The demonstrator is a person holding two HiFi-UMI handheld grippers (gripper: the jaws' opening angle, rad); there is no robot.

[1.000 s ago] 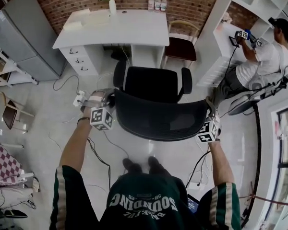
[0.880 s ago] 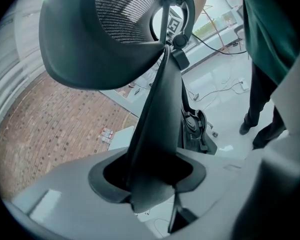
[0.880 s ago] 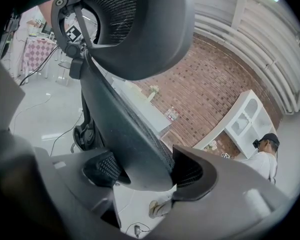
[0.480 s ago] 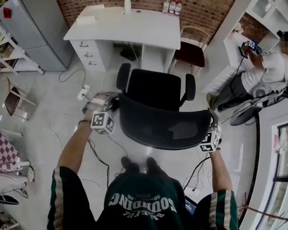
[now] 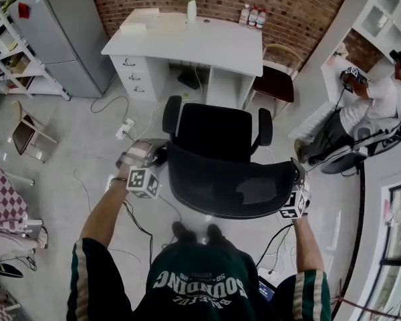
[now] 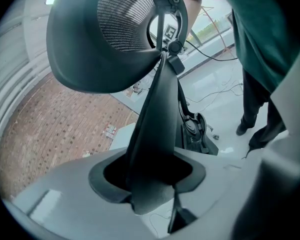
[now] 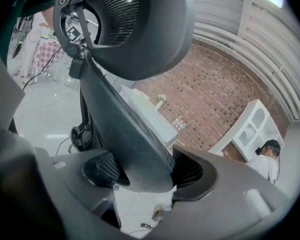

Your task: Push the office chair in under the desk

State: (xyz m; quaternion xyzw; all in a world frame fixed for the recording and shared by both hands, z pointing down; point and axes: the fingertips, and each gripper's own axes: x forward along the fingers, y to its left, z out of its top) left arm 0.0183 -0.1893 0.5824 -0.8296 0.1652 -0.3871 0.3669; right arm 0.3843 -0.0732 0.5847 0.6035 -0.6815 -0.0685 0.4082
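A black mesh office chair [image 5: 220, 131] stands on the pale floor, its seat facing the white desk [image 5: 187, 42] a short way ahead. Its curved backrest [image 5: 230, 182] is nearest me. My left gripper [image 5: 159, 156] is shut on the backrest's left edge, and in the left gripper view the dark rim [image 6: 155, 124] runs between the pads of the left gripper [image 6: 150, 184]. My right gripper [image 5: 299, 177] is shut on the backrest's right edge. The right gripper view shows the mesh rim [image 7: 125, 129] clamped by the right gripper [image 7: 145, 176].
A wooden chair with a dark red seat [image 5: 274, 82] stands right of the desk. A grey fridge [image 5: 60, 32] is at the left, a person [image 5: 381, 105] sits at the right. Cables and a power strip [image 5: 125, 129] lie on the floor left of the chair.
The view has swung, so the desk now sits further right in the picture. Both grippers keep their hold on the backrest, and the chair stays about as far from the desk.
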